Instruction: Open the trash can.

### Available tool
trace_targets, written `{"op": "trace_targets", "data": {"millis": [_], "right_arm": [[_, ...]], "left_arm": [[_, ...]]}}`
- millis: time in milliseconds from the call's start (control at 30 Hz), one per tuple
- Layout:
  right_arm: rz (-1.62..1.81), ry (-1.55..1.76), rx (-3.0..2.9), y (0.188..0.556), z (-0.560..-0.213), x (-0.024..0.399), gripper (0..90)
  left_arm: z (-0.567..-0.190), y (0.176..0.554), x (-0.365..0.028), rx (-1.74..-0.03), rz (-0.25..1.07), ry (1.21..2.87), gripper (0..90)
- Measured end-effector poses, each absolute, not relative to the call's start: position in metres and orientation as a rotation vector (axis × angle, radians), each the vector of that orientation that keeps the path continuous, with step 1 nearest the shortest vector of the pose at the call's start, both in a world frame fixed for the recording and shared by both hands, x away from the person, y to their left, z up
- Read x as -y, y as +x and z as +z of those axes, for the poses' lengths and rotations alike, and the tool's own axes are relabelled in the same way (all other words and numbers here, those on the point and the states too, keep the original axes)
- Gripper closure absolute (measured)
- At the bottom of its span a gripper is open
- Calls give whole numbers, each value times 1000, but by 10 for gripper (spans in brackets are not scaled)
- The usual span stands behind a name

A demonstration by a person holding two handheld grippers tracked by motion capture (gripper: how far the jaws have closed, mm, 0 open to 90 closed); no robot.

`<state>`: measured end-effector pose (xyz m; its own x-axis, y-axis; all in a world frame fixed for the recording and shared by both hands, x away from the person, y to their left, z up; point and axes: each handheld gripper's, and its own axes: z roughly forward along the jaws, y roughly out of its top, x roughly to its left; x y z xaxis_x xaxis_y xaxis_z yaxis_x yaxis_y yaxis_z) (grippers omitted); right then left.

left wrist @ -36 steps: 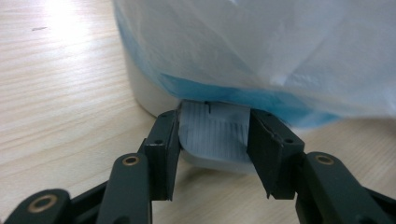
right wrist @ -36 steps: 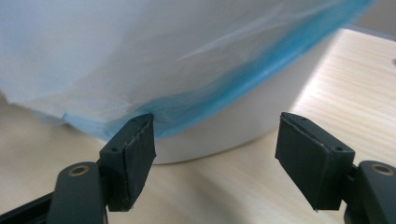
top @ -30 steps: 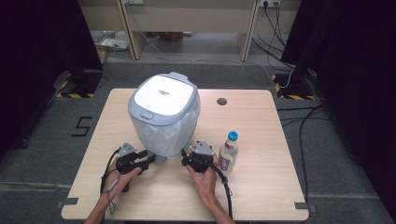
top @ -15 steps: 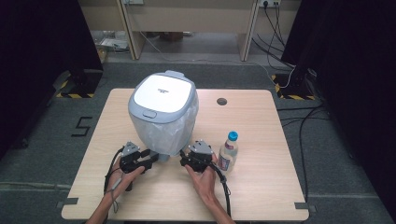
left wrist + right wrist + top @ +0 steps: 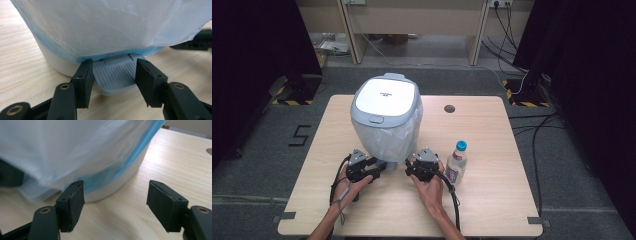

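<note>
A grey pedal bin point(image 5: 385, 97) with a white lid and a white-and-blue plastic liner point(image 5: 105, 27) stands on the wooden table point(image 5: 492, 200). My left gripper point(image 5: 113, 82) sits low at the bin's front, with the ribbed grey pedal point(image 5: 113, 75) between its jaws. Those jaws have just been opening and do not clamp the pedal. From above, the left gripper point(image 5: 379, 167) lies just left of the right gripper point(image 5: 412, 167). My right gripper point(image 5: 116, 200) stands open over bare table, beside the bin's white base point(image 5: 120, 180).
A clear bottle point(image 5: 456, 162) with a blue cap stands upright just right of the right hand. A round cable hole point(image 5: 449, 108) sits at the table's back. The right gripper's black body point(image 5: 197, 42) shows beyond the liner in the left gripper view.
The left gripper has edged a little to the right, toward the bin's foot. The right gripper, the bin and the bottle have kept their places.
</note>
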<state>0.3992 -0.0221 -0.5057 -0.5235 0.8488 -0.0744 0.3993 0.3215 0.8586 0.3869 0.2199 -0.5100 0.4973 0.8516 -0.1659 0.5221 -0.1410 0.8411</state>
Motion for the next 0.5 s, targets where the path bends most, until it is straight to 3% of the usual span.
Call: {"op": "trace_targets", "data": {"millis": [400, 500], "right_arm": [[1065, 1031, -2203, 367, -506, 41, 279], [1050, 1015, -2242, 354, -505, 53, 280]], "left_arm": [[-510, 396, -213, -1154, 443, 1805, 476], [-509, 394, -215, -1160, 448, 1811, 423]]}}
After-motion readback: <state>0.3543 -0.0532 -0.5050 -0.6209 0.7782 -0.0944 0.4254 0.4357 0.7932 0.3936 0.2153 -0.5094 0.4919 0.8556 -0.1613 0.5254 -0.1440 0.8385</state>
